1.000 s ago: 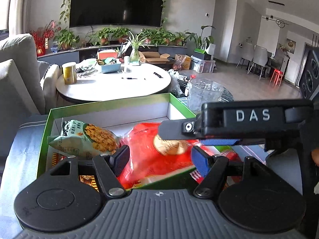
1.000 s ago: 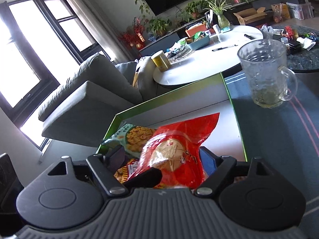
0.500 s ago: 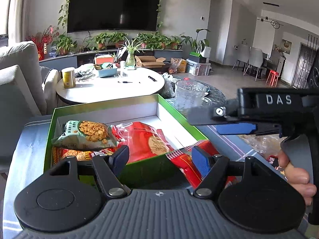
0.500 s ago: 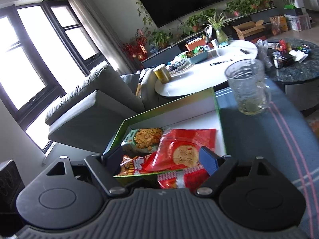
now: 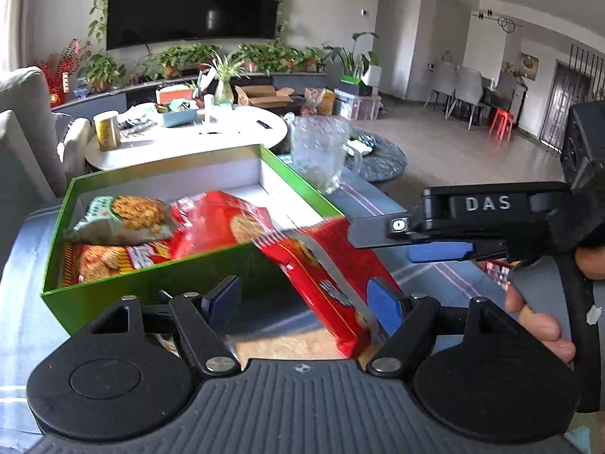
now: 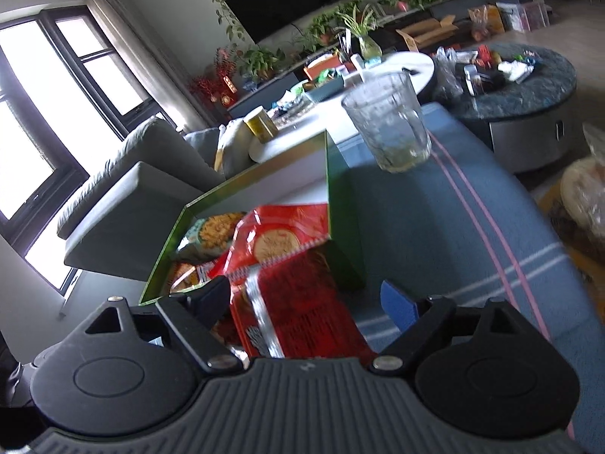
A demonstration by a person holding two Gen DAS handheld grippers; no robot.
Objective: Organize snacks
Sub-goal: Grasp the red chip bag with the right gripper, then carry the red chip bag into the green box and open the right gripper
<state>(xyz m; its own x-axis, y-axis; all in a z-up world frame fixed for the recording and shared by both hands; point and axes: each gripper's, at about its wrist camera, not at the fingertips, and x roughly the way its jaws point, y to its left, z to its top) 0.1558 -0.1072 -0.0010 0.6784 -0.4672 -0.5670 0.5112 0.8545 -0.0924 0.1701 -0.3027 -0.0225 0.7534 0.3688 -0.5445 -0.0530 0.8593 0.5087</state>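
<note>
Through the left wrist camera I see my left claw (image 5: 305, 297) low in the frame, its jaws opening; a red snack packet (image 5: 325, 276) lies between them, close against the blue right pad, clear of the dark left one. That packet leans with its top edge on the near right corner of the green box (image 5: 159, 283), hanging outside it. Inside the box, at the middle left of the frame, sit a pale green cracker bag (image 5: 121, 219), a second red bag (image 5: 223, 223) and an orange packet (image 5: 109, 261) beneath them. A glass mug (image 5: 319, 155) stands on the striped blue bench (image 5: 378, 204) just beyond the box. At the right edge my right claw (image 5: 412, 242) reaches in, gripped by a hand (image 5: 540, 321). Through the right wrist camera, the right claw (image 6: 308, 299) sits at the bottom with the red snack packet (image 6: 298, 302) between its pads; the blue right pad stands clear of it, so it looks released, though the left side is partly hidden. The green box (image 6: 340, 204) is at centre left, the glass mug (image 6: 389, 128) above it toward the upper middle.
</note>
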